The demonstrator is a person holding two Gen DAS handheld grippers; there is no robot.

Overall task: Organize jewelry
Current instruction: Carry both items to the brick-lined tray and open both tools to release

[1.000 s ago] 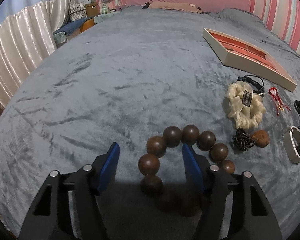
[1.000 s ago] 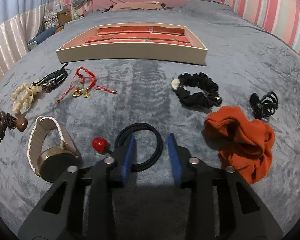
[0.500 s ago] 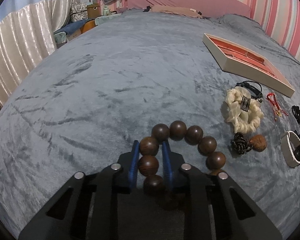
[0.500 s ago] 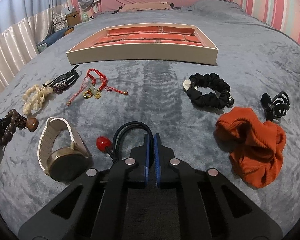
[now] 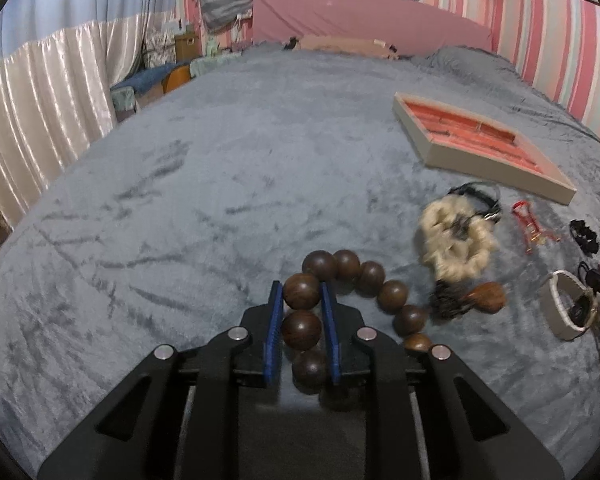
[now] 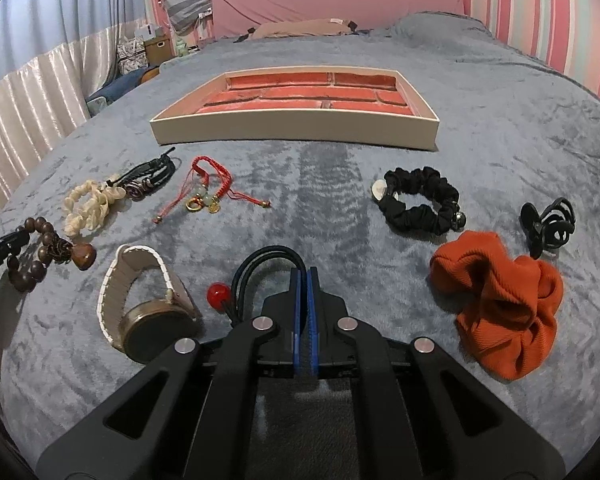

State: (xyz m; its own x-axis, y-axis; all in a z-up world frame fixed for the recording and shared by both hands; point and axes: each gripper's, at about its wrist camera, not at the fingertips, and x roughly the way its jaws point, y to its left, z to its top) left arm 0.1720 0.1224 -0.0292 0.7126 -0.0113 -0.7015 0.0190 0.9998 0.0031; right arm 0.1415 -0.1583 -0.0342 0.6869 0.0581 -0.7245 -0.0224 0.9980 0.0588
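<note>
On my left wrist view, my left tool [image 5: 301,298] sits at the bottom centre of the frame, its blue pads pinching the dark wooden bead bracelet [image 5: 342,266]. Two beads sit squeezed between the pads, and the rest of the strand curves off to the right over the grey bedspread [image 5: 204,184]. Just right of the beads lies a small brown gourd charm [image 5: 487,297] with a dark knot. Above that is a cream scrunchie [image 5: 456,240], blurred. Further up at the right stands the beige tray [image 5: 480,162] with its red-lined compartments.

On my right wrist view, my right tool [image 6: 304,274] is at the lower centre, pads pressed together on the black hair tie [image 6: 266,258]; its loop arches to the left of the tips, with a red bead [image 6: 218,293] beside it. Left of that lies a watch [image 6: 144,304] with a white strap. To the right is an orange scrunchie [image 6: 500,300], and beyond it a black hair claw [image 6: 548,226] and a black scrunchie [image 6: 420,200]. In mid-frame on the left I see a red cord bracelet [image 6: 208,184]. The tray stands at the top centre, with no jewelry visible in it.
</note>
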